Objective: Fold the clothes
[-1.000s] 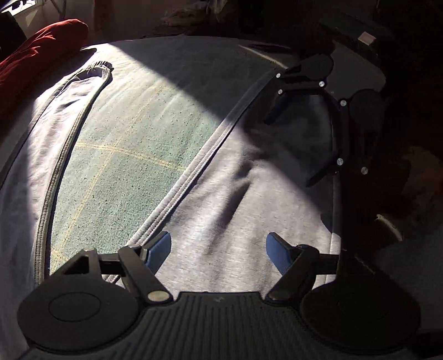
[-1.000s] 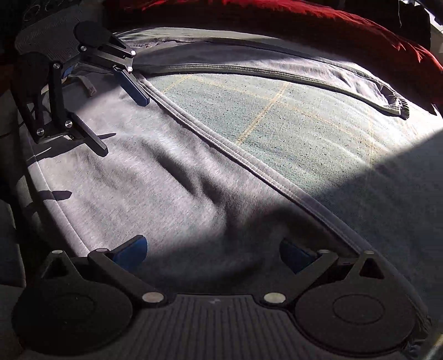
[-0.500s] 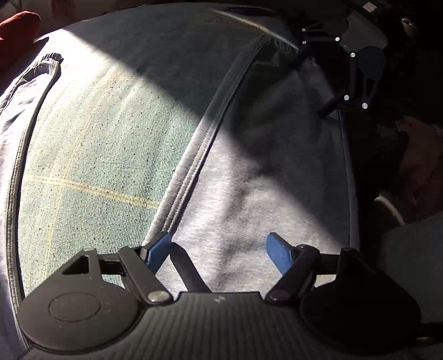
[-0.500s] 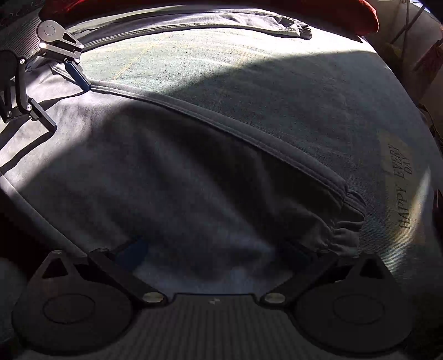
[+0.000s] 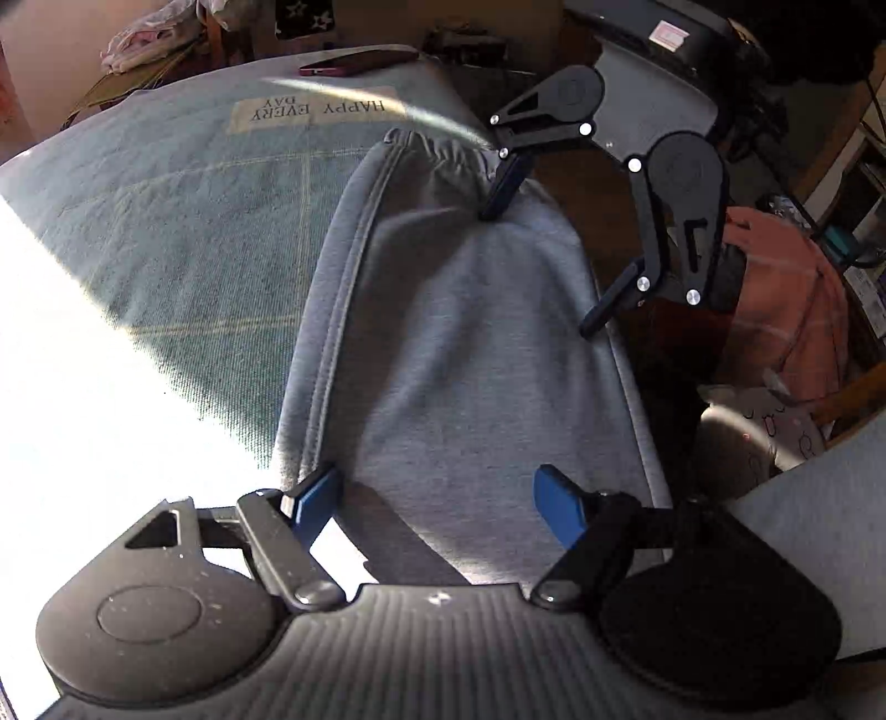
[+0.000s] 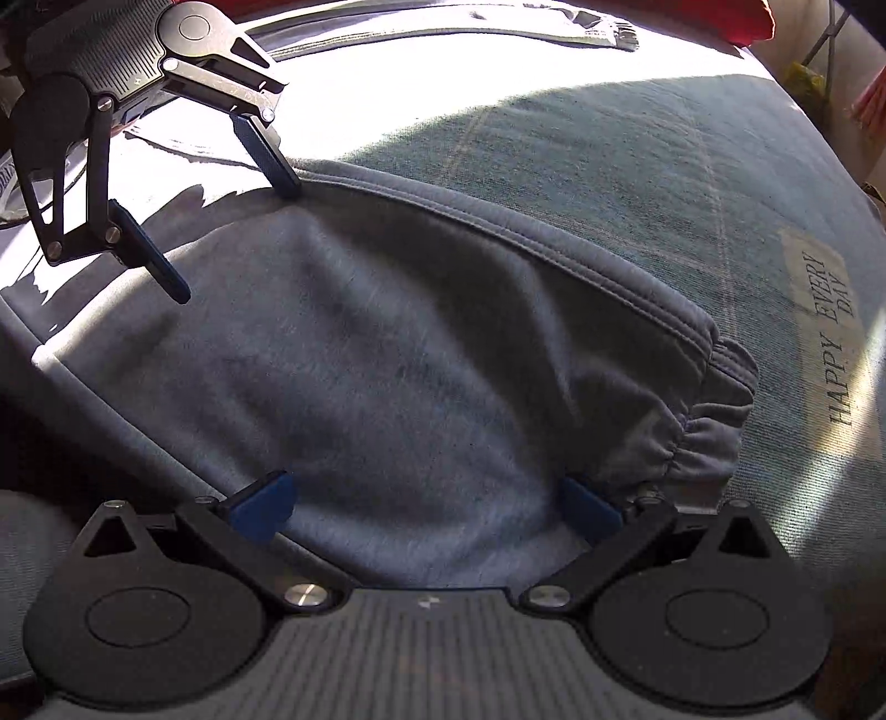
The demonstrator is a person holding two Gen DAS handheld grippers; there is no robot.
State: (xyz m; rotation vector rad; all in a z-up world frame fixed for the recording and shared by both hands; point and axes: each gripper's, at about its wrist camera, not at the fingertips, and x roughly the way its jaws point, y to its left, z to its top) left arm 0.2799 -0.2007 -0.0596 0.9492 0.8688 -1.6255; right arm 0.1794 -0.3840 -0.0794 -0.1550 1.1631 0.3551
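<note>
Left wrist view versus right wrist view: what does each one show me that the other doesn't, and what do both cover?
Only the left wrist view shows the dark red phone at the bed's far edge and the pink cloth beside the bed. Only the right wrist view shows the red pillow and the trousers' far leg. Both show the grey trouser leg, its gathered cuff, the "HAPPY EVERY DAY" label and both open grippers.

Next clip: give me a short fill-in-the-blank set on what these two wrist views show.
1. The garment under both grippers is a ____ sweatpants leg.
2. The patch on the bedcover reads "HAPPY ____ DAY".
3. The jaws of the left gripper and the right gripper both stand ____.
4. The leg ends in a gathered elastic ____, near the right gripper.

Missing words: grey; EVERY; open; cuff
</note>
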